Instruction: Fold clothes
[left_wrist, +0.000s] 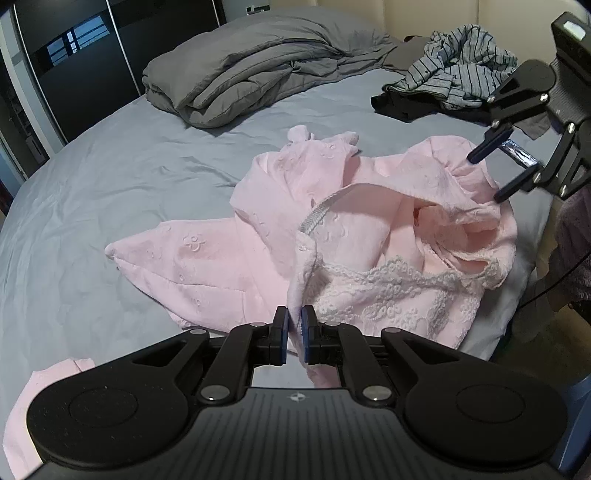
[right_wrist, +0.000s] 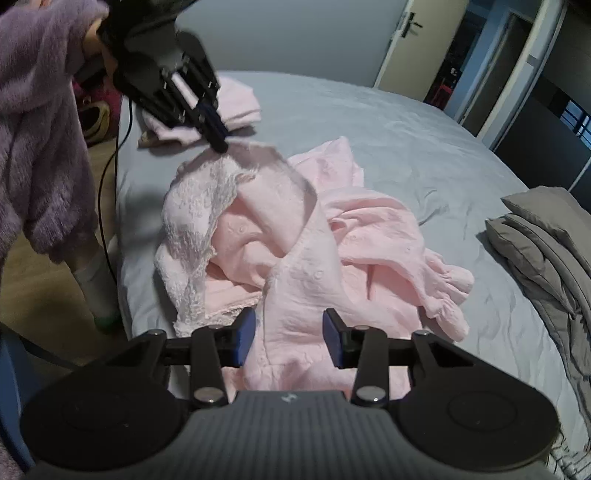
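On the bed (left_wrist: 110, 155), a pink garment (left_wrist: 229, 266) lies crumpled near the edge, pinched by the left gripper (left_wrist: 294, 325) and straddled by the right gripper (right_wrist: 288, 332).

Beyond it sit a grey duvet (left_wrist: 240, 70), a striped heap (left_wrist: 458, 62) and a smaller pink piece (right_wrist: 236, 99). The garment is bunched, with lace trim (left_wrist: 388, 295) toward the bed edge and one sleeve (left_wrist: 166, 251) spread on the sheet. The left tongs are narrow, clamped on a fabric edge that they hold lifted; the right tongs stand wide, either side of a ridge of cloth, gripping nothing. My judgement: the left hold takes only a thin hem, so a pull could slip it free; the right, closing here, may catch several layers and drag the bundle off the edge.
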